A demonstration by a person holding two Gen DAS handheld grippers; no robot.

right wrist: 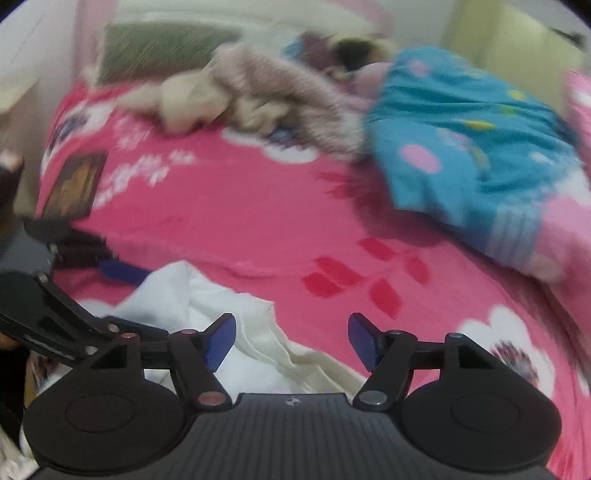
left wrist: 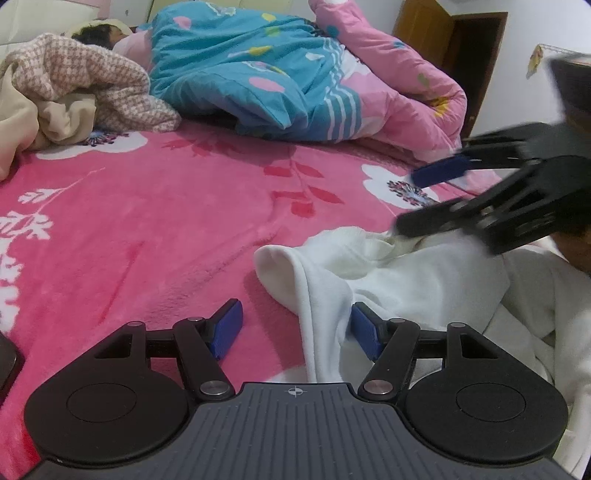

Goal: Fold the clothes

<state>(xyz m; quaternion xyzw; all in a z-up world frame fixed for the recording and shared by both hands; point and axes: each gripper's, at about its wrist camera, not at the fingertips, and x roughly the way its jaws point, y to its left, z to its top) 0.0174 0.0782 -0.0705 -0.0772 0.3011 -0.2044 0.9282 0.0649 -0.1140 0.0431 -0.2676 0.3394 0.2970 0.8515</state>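
A white garment lies crumpled on the pink flowered bedspread at the near right. My left gripper is open, with a fold of the white cloth hanging between its blue pads. My right gripper comes in from the right, open, its lower finger touching the garment's top edge. In the blurred right wrist view the right gripper is open above the white garment, and the left gripper shows at the left edge.
A blue and pink quilt is heaped at the back, over a person lying down. A beige checked blanket lies at the back left. A dark tablet-like object lies near the bed's left edge.
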